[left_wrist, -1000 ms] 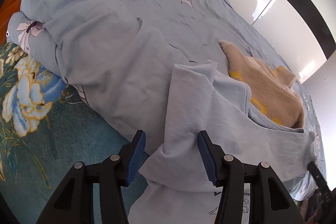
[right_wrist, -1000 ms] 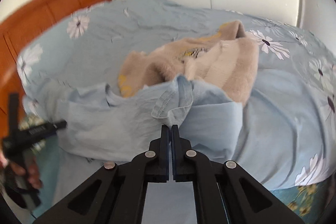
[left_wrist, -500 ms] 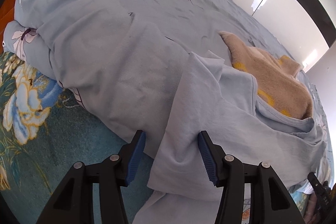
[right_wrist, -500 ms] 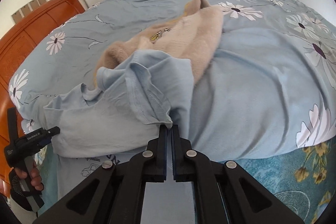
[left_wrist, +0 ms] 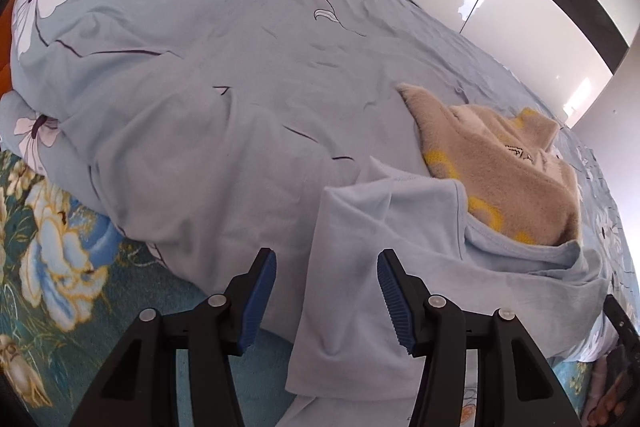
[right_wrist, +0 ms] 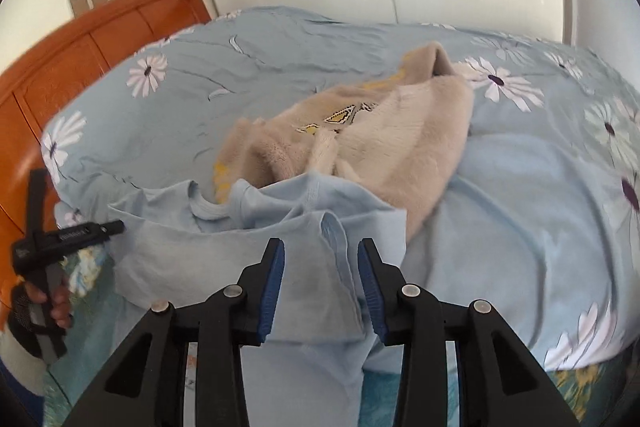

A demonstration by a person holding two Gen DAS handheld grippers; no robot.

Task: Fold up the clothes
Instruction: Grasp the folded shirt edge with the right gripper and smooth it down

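Duvet [left_wrist: 208,99], pale blue with daisies, fills the bed; headboard [right_wrist: 72,67] at 10 o'clock in the right view. Blue shirt [left_wrist: 400,247] lies crumpled on the duvet's near edge, its lower part hanging off toward the floral blanket [left_wrist: 52,267] at 8 o'clock in the left view. Beige sweater [right_wrist: 392,147] sits just beyond the shirt at 12 o'clock in the right view, touching it and partly tucked under its upper edge.

Risks, as judged: the shirt is bunched, not flat, so any fold made now would set creases crooked. The overhanging part may slide off the bed. Its overlap with the sweater could drag that along.

Right gripper [right_wrist: 320,283]: jaws opening, about half spread, a shirt fold standing between the pads but no longer pinched. Left gripper [left_wrist: 326,303]: jaws about half open, shirt edge lying between them, pads not pressing it; holds nothing. A hand [right_wrist: 52,299] on its handle shows at 8 o'clock in the right view.
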